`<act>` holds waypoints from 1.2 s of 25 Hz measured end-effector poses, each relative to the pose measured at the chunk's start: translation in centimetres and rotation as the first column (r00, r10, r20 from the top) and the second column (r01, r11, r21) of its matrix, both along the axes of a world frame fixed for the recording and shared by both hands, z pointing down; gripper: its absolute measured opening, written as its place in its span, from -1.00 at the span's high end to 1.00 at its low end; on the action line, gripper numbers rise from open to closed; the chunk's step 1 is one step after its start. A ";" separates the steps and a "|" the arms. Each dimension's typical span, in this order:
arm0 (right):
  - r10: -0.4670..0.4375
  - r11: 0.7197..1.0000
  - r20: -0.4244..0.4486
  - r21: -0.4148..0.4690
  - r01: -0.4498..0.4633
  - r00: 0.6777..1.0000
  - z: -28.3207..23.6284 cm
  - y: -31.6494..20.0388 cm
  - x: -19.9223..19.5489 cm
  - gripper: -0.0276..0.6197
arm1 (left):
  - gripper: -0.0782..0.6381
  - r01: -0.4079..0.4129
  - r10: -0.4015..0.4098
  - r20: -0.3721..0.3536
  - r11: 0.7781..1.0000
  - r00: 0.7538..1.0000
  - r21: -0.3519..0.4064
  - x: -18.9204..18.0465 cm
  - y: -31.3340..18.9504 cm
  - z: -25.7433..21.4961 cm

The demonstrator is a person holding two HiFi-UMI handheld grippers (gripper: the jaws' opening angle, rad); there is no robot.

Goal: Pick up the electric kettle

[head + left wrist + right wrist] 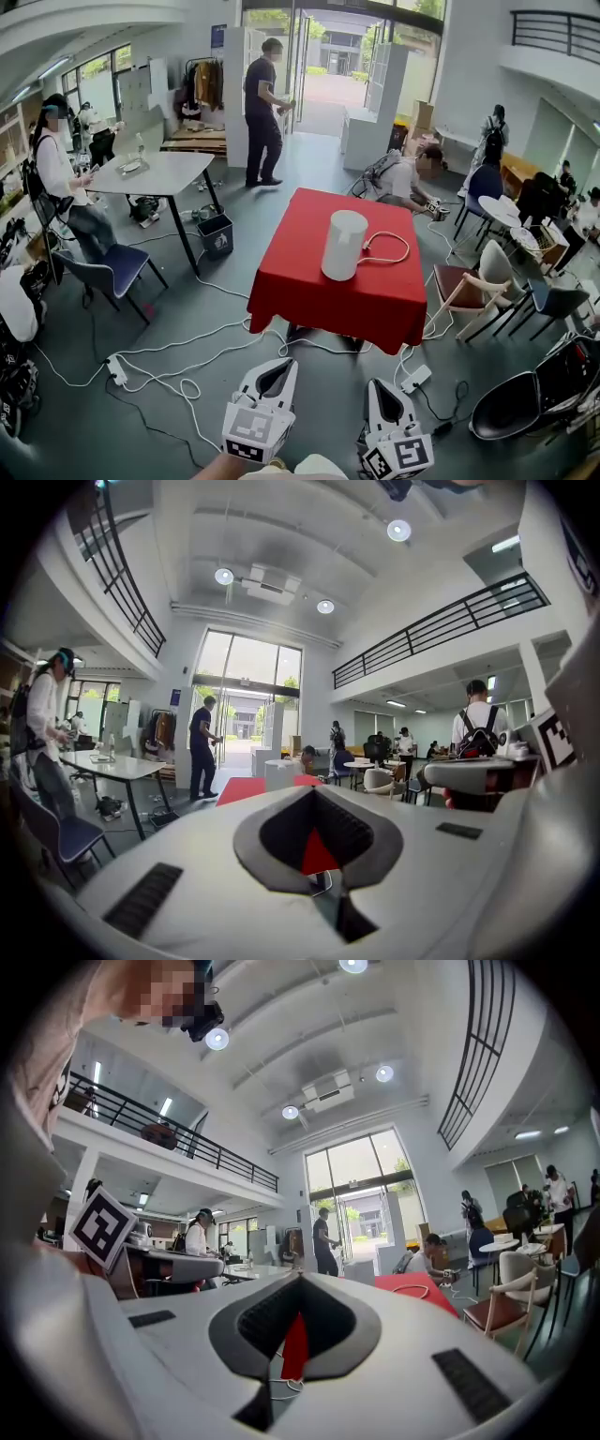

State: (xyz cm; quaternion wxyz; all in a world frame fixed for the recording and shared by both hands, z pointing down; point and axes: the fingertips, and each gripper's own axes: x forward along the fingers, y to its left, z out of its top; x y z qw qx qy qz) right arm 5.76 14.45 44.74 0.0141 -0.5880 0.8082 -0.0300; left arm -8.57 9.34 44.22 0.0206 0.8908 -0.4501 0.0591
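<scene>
Grey floor [234, 309] spreads across the whole hall, strewn with white cables [178, 361] on the near side. Out in the middle stands a square table under a red cloth [375, 300]. To its left, further off, is a white table [173, 173] with a seated person [61, 178] at its left end and a blue chair [117, 270] just beside them. Another person [262, 108] stands at the far glass doors. A small black bin [217, 234] sits on the floor between the two tables.

On the red cloth, about at its centre, the electric kettle [344, 246] stands upright, tall, white and cylindrical. A thin white cord [392, 246] loops on the cloth to its right.

Nearest of all, well short of the table, two claws are held roughly level and aimed towards it. The left gripper [284, 366] has its jaws pressed together with nothing between them. The right gripper [375, 386] is closed and empty too. Neither touches the kettle.
</scene>
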 end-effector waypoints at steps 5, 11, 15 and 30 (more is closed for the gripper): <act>0.019 1.000 -0.015 0.001 -0.019 1.000 0.1 0.1 -0.5 0.91 | 0.80 -0.005 0.005 0.006 1.000 1.000 0.001 -1.4 -0.1 0.4; 0.041 0.999 -0.018 0.022 -0.041 0.999 -0.4 -0.6 -0.9 0.91 | 0.80 0.006 -0.006 0.000 1.000 1.000 -0.003 -2.7 -0.7 0.7; 0.040 0.999 -0.015 0.024 -0.039 0.999 -0.5 -1.5 -1.2 0.91 | 0.80 0.003 -0.003 -0.005 1.000 1.000 0.004 -2.7 -1.6 0.4; 0.039 0.999 -0.002 0.002 -0.039 0.999 0.9 -5.9 -0.9 0.91 | 0.80 -0.010 0.010 0.009 1.000 1.000 -0.002 -2.1 -5.6 1.2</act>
